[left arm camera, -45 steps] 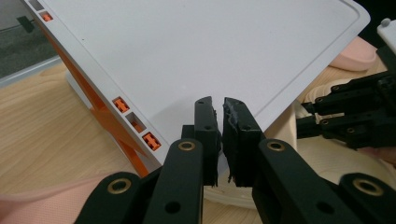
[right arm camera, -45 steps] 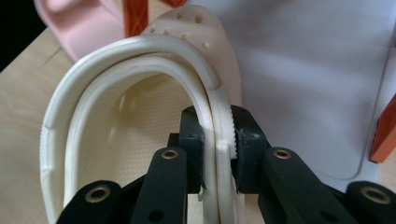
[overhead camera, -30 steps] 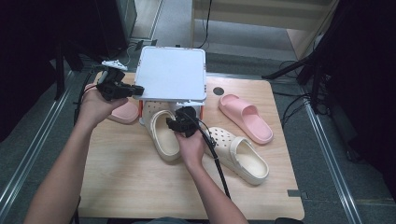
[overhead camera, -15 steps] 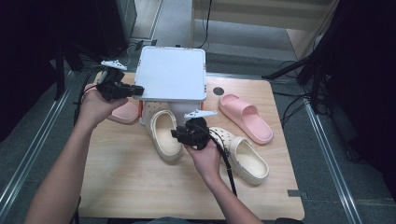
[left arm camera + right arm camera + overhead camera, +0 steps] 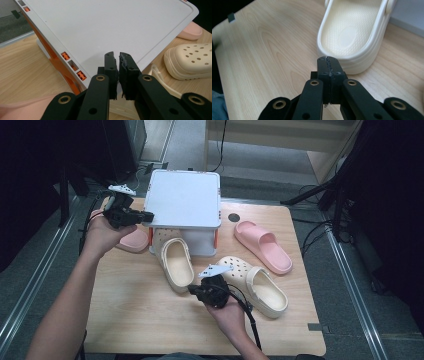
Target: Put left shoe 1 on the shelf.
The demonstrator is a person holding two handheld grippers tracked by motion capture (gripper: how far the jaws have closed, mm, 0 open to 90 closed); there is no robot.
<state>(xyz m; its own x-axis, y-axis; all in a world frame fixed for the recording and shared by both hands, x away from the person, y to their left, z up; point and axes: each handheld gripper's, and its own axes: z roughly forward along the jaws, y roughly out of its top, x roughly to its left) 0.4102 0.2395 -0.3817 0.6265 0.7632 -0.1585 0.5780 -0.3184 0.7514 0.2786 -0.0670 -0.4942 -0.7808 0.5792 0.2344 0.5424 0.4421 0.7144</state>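
1. Left gripper (image 5: 142, 216) sits at the near-left corner of the white box lid (image 5: 185, 197), fingers (image 5: 111, 72) nearly clenched with only a sliver between them; whether they pinch the lid's edge I can't tell, but it looks like a hold to keep the box open.
2. Right gripper (image 5: 192, 290) points at the heel of the cream clog (image 5: 177, 265), which lies on the tabletop (image 5: 135, 315) in front of the box. Its fingers have just snapped together, nothing between them.
3. Right wrist level, low over the wood; likely about to nudge the clog.
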